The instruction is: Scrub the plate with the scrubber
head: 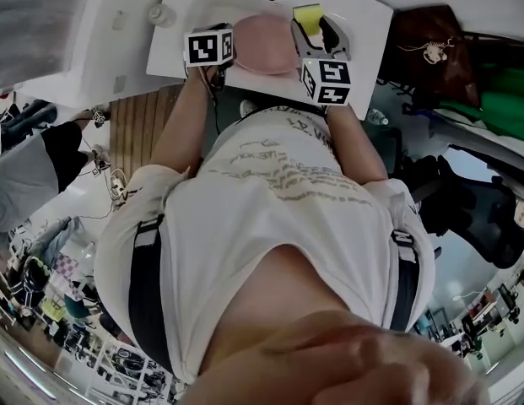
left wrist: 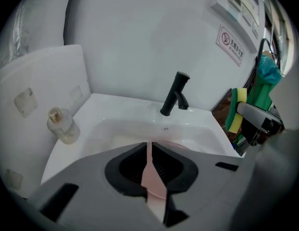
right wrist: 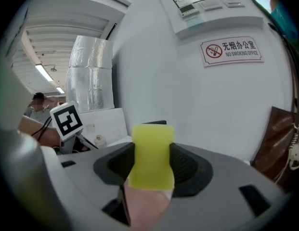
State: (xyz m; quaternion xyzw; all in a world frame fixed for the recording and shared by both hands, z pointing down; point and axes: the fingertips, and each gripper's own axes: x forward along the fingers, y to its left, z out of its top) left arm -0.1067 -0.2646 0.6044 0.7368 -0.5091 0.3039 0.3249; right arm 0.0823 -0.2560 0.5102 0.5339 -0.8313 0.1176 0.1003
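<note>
A pink plate (head: 263,45) hangs over the white sink (head: 363,24). My left gripper (head: 228,56) is shut on the plate's left rim; in the left gripper view the thin pink edge (left wrist: 152,174) runs between the closed jaws of the left gripper (left wrist: 150,150). My right gripper (head: 316,30) is shut on a yellow scrubber sponge (head: 308,14) at the plate's right side. The sponge (right wrist: 150,155) fills the gap in the right gripper (right wrist: 151,153), with the pink plate (right wrist: 144,203) just below it. Whether sponge and plate touch is hidden.
A black faucet (left wrist: 175,94) stands at the back of the sink basin (left wrist: 188,131). A small clear bottle (left wrist: 62,125) sits on the sink's left corner. A brown bag (head: 430,53) lies to the right of the sink. A wall with a no-smoking sign (right wrist: 231,49) is close behind.
</note>
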